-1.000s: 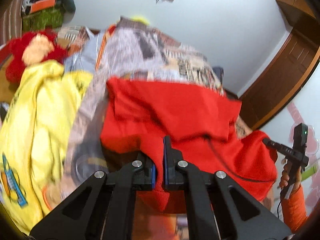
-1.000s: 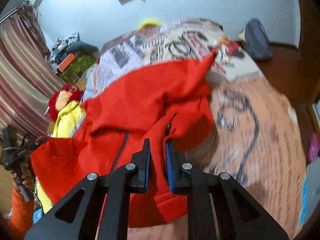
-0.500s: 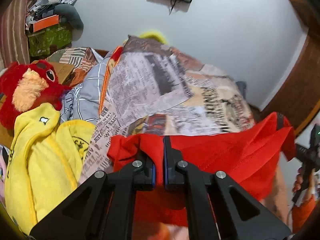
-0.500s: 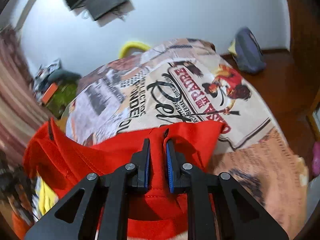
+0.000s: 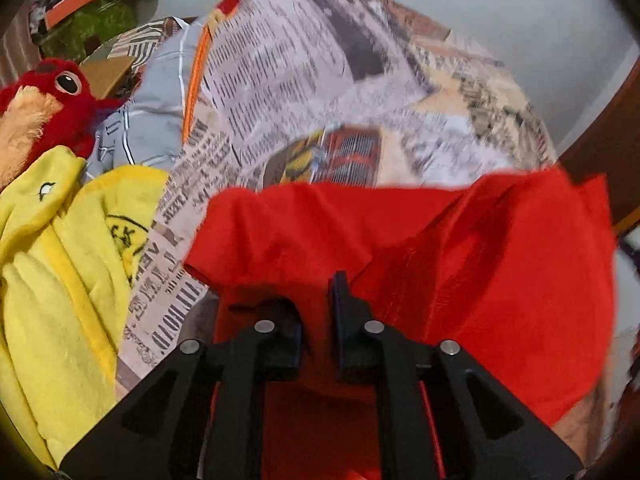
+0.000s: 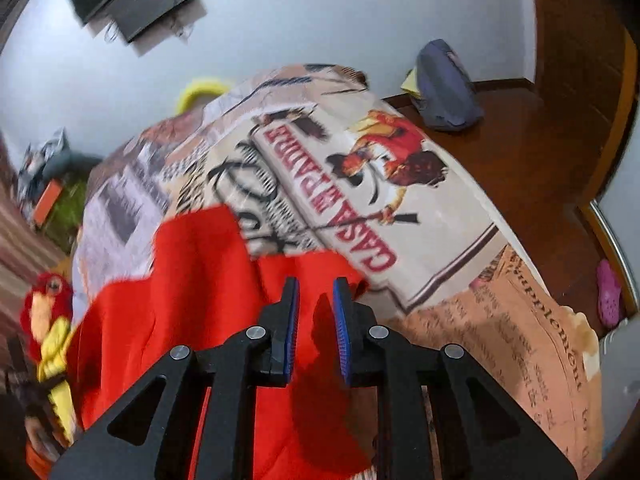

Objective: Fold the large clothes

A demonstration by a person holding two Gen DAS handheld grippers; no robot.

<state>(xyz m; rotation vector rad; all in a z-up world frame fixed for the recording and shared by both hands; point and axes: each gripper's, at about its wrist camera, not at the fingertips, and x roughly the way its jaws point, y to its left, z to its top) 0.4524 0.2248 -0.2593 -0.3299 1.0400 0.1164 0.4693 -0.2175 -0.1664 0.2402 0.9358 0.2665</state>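
Observation:
A red hooded garment (image 5: 460, 264) lies spread across the newspaper-print bed cover (image 5: 304, 64), its far edge running across the bed. My left gripper (image 5: 318, 280) hangs low over its near edge. Its jaws are opening, and red cloth sits loosely in the gap and drapes over the left fingertip. In the right wrist view the same red garment (image 6: 192, 280) covers the bed's near left part. My right gripper (image 6: 314, 284) is narrowly shut on a fold of it, which stands between the blue pads (image 6: 340, 320).
A yellow fleece garment (image 5: 52, 272) and a red plush bird (image 5: 44, 96) lie left of the red one, with a grey striped cloth (image 5: 156, 104) behind. A dark bag (image 6: 444, 84) sits on the wooden floor (image 6: 540, 152) right of the bed; a pink shoe (image 6: 610, 292) lies farther right.
Both grippers have carried the red garment forward and down until it lies on the bed. The left jaws have parted a little. The right jaws look unchanged.

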